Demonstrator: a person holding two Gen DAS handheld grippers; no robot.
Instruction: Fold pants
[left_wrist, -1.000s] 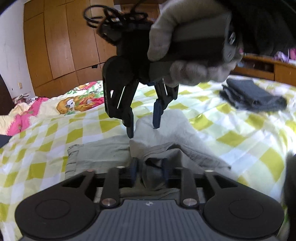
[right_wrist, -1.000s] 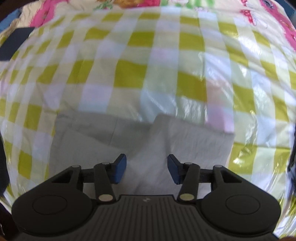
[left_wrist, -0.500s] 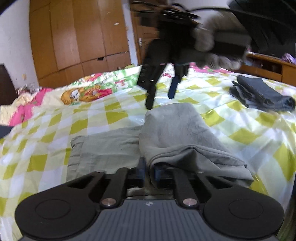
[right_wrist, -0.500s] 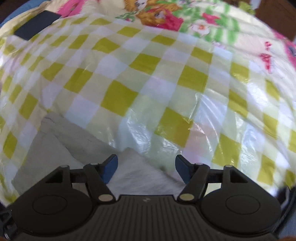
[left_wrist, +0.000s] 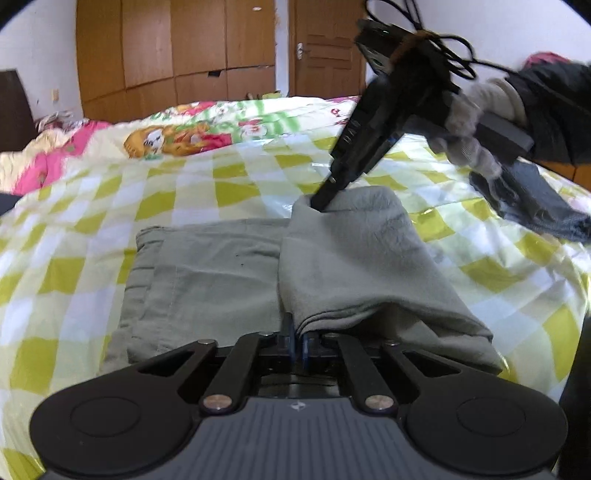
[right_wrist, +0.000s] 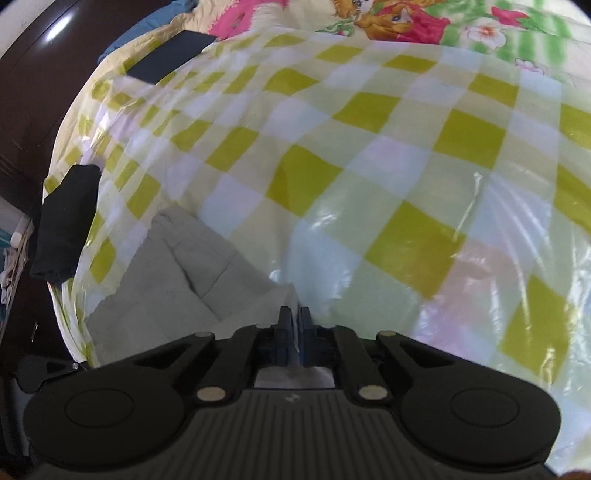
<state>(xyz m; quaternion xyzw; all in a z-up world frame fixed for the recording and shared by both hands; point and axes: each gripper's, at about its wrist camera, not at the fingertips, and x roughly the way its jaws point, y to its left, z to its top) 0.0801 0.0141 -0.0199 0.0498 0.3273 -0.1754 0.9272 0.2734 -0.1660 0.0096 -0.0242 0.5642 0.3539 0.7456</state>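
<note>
Grey-green pants (left_wrist: 229, 273) lie partly folded on a bed (left_wrist: 85, 236) covered with a yellow-and-white checked sheet under clear plastic. In the left wrist view, the right part of the garment is doubled over into a thicker stack, the flatter part with its hem spreading to the left. The left gripper (left_wrist: 296, 338) has its jaws pinched tight on the near edge of the doubled layers, having just closed on the cloth. At the far corner of that same fold, the right gripper (left_wrist: 322, 201), held by a gloved hand (left_wrist: 469, 129), points steeply down with its jaws nipped together on the fabric; the right wrist view shows its blue pads (right_wrist: 284, 325) nearly meeting, a thin ridge of cloth between them, after just closing. A folded dark garment (left_wrist: 539, 206) sits well apart on the bed at far right. A wooden wardrobe (left_wrist: 166, 55) and a door (left_wrist: 325, 59) stand behind the bed.
</note>
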